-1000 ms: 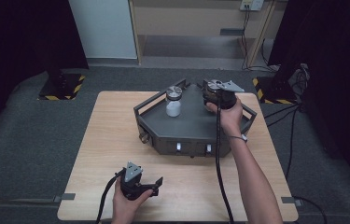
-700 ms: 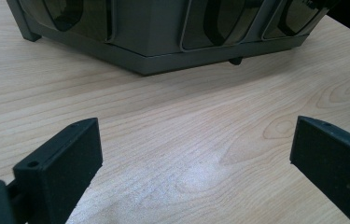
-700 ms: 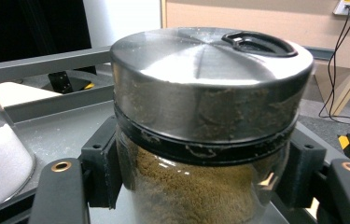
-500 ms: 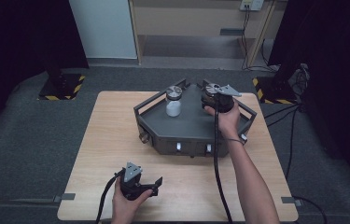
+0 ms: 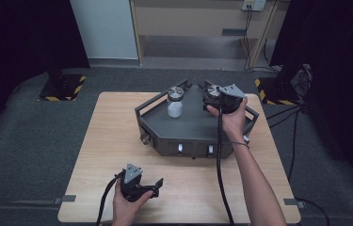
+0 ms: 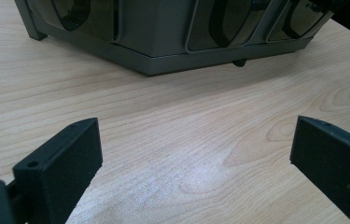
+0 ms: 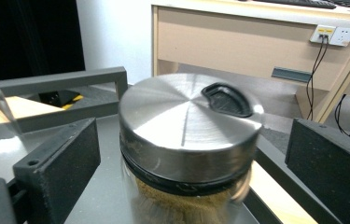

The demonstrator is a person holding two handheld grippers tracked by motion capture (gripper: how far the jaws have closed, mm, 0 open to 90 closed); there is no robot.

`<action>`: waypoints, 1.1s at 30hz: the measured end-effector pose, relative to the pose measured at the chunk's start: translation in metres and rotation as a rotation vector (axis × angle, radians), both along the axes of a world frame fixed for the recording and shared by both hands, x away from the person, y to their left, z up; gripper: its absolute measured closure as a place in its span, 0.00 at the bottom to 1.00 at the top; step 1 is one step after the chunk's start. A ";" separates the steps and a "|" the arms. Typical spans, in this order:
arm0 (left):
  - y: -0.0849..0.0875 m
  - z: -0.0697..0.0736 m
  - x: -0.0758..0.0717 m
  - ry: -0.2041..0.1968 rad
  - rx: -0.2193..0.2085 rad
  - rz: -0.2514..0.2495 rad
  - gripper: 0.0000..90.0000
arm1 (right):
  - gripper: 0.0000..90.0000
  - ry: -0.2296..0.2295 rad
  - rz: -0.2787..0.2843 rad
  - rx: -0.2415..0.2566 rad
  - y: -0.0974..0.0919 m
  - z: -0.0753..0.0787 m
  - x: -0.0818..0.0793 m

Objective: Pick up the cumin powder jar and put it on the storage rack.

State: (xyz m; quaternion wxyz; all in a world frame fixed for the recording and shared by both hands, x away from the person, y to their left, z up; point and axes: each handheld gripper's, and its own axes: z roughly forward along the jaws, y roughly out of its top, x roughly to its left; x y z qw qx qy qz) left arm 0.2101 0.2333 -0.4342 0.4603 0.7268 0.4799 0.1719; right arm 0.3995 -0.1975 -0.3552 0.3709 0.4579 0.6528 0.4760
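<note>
A glass jar of brown granules with a steel lid [image 7: 186, 116] stands at the back right of the dark grey tray [image 5: 197, 127]. My right gripper [image 7: 196, 140] straddles its lid. The jaws have just been opening and now stand wide, both pads clear of the jar between them. From above, the right gripper [image 5: 212, 97] sits at that jar [image 5: 213, 90]. A second jar with white powder [image 5: 175, 103] stands to its left on the tray. My left gripper [image 5: 154, 183] rests low over the table's front, open with nothing in it; its jaws face the tray's side wall [image 6: 163, 37].
The tray has a raised rail [image 5: 157, 101] around its edge and small knobs on its front face [image 5: 180, 149]. Bare wooden table [image 5: 113, 141] lies left of the tray. Behind the table are a wooden desk [image 5: 197, 23] and cables [image 5: 301, 84].
The right hand has barely shifted over the tray's back right corner. The left hand has stayed where it was.
</note>
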 end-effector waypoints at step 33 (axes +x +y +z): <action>-0.006 0.003 -0.013 -0.035 0.006 0.019 0.01 | 0.03 -0.113 0.020 0.072 -0.037 0.022 -0.116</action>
